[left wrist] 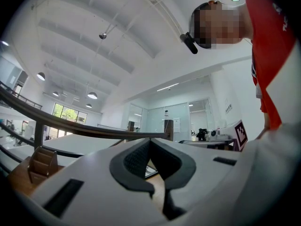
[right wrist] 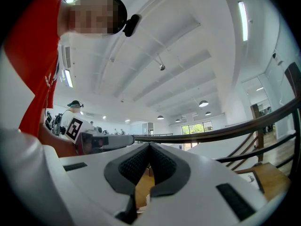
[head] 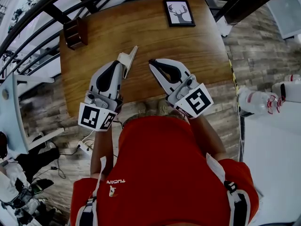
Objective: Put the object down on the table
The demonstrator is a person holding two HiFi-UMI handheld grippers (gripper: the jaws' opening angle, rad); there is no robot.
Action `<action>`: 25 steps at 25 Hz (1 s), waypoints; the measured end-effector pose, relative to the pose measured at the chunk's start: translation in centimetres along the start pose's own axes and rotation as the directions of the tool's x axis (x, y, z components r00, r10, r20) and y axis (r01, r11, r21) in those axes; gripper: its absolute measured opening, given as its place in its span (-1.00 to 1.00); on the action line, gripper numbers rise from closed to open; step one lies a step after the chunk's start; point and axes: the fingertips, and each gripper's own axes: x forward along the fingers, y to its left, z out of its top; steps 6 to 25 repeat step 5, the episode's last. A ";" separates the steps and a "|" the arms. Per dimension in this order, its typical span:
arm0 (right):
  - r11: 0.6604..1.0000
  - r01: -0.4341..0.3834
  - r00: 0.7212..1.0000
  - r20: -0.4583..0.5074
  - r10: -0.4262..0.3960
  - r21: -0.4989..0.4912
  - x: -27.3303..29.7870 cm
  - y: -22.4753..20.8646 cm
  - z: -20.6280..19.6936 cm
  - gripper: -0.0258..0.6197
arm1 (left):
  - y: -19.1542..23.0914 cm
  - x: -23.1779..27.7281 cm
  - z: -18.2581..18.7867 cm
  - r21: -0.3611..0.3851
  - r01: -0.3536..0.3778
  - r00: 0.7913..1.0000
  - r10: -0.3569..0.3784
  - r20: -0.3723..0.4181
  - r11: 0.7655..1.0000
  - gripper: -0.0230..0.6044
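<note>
Thin pale panel (head: pixel 130 55) is held clamped in left claw (head: pixel 122 66), above counter (head: pixel 141 32). Right claw (head: pixel 152 62) is closed, empty. Lowering at twelve o'clock, then release, is judged due.

On the table (head: pixel 127 27) there are one framed picture (head: pixel 179 12) and one wooden holder (head: pixel 75 32); above the table, one pale flat piece (head: pixel 128 58).

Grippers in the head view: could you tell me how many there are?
2. The left gripper reaches over the wooden table's near edge, its tip at a pale flat piece; the right gripper is just right of it. None appears hidden.
</note>
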 end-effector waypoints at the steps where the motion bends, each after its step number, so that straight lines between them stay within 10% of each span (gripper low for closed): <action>1: 1.000 0.001 1.000 0.018 -0.001 -0.005 0.1 0.0 0.2 -0.84 | 0.0 0.0 0.0 0.000 0.000 1.000 0.000 0.000 1.000 -0.90; 25: 1.000 0.003 0.998 0.055 -0.002 -0.021 0.2 -0.3 0.6 -0.84 | 0.2 0.0 -0.2 -0.003 -0.002 1.000 0.002 -0.001 1.000 -0.90</action>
